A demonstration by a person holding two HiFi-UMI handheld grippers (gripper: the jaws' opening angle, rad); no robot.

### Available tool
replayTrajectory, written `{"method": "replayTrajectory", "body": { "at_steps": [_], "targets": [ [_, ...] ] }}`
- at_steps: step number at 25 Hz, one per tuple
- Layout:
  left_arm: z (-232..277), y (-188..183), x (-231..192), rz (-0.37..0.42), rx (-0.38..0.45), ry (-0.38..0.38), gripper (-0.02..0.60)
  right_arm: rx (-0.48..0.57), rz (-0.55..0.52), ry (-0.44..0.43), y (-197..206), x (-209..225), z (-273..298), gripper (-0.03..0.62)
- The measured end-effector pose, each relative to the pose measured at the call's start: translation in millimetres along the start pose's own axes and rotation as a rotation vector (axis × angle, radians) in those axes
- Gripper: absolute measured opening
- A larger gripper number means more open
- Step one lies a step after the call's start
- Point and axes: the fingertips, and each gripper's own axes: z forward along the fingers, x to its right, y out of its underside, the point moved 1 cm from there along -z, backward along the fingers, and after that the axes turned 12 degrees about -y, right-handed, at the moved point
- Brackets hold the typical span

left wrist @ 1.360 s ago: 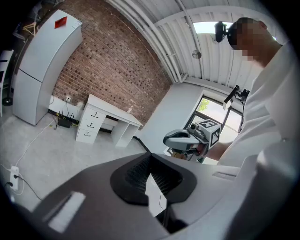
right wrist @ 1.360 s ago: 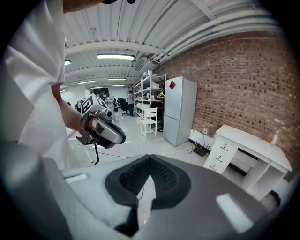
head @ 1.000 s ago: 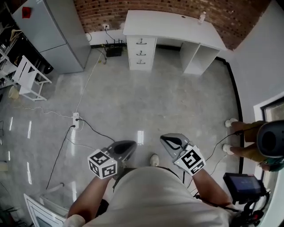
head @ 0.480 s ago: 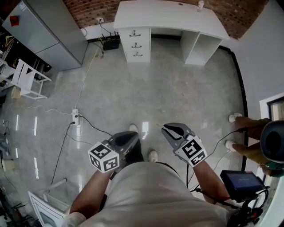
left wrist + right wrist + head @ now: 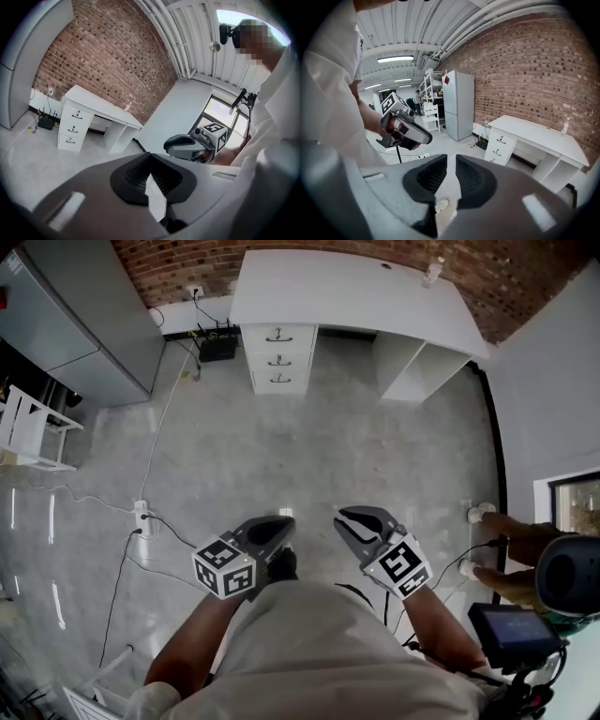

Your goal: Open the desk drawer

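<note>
While the white surface point(image 5: 347, 292) runs sideways along the brick wall point(image 5: 187, 251), its three shut drawers point(image 5: 278, 357) face the person, far from the left tool point(image 5: 281, 521), pinched together empty, and the right tool point(image 5: 339, 515), narrowly parted.

The grey floor point(image 5: 328, 446) beneath me carries the white desk point(image 5: 347, 296); the grey fridge point(image 5: 66, 334) stands left of it; a power strip point(image 5: 142, 518) with cables lies nearer me.
</note>
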Motion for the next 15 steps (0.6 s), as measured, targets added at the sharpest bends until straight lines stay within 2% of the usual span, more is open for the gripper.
{"method": "replayTrajectory", "body": {
  "at_steps": [6, 10, 15],
  "targets": [
    [29.8, -60.6, -81.5, -0.037, 0.002, 0.027, 0.008, -0.023, -0.024, -0.019, -62.8, 67.3, 63.3, 0.044],
    [42.1, -79.4, -122.6, -0.105, 0.023, 0.002, 0.015, -0.054, -0.047, -0.064, -83.8, 94.6, 96.9, 0.044],
    [72.2, -90.9, -175.7, -0.182, 0.041, -0.047, 0.021, -0.074, -0.072, -0.107, -96.0, 149.9, 137.6, 0.044]
  ]
}}
